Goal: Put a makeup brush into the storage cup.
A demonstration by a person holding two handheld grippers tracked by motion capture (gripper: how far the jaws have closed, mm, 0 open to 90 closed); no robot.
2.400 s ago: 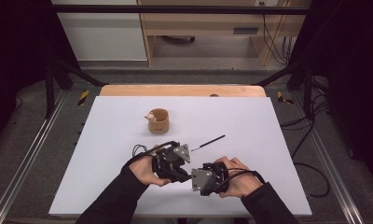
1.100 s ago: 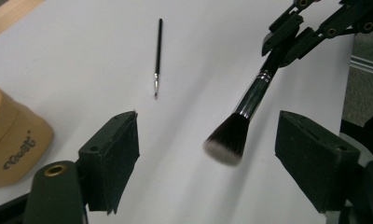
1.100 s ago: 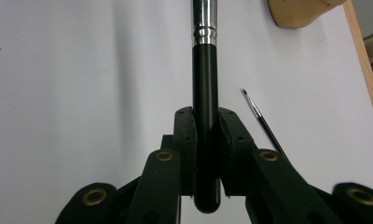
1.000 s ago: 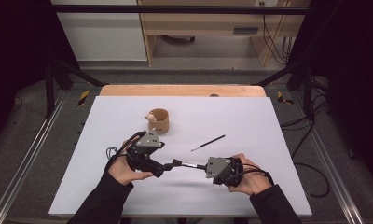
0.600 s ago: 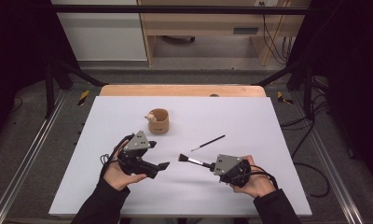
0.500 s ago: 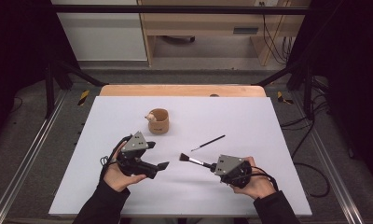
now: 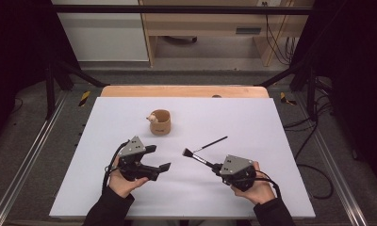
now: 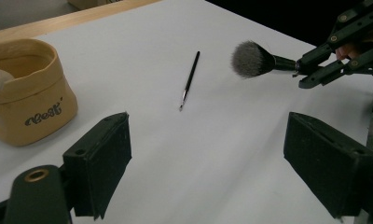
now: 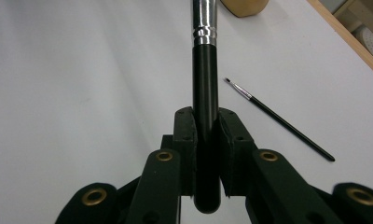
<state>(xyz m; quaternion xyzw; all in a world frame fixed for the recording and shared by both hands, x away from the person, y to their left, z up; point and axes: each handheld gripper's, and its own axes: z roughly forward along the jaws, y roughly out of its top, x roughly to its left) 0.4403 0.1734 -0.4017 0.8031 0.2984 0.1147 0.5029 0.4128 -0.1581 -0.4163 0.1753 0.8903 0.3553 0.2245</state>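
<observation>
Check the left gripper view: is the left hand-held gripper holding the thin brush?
No: the left hand-held gripper is open with nothing between its jaws, and the thin brush lies apart on the table.

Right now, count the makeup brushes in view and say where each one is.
2. A powder brush is clamped in the right claw, and a thin liner brush lies loose on the white table. The tan pouch may hide more.

Bright even overhead light, soft shadows, dark surroundings, sharp focus
</observation>
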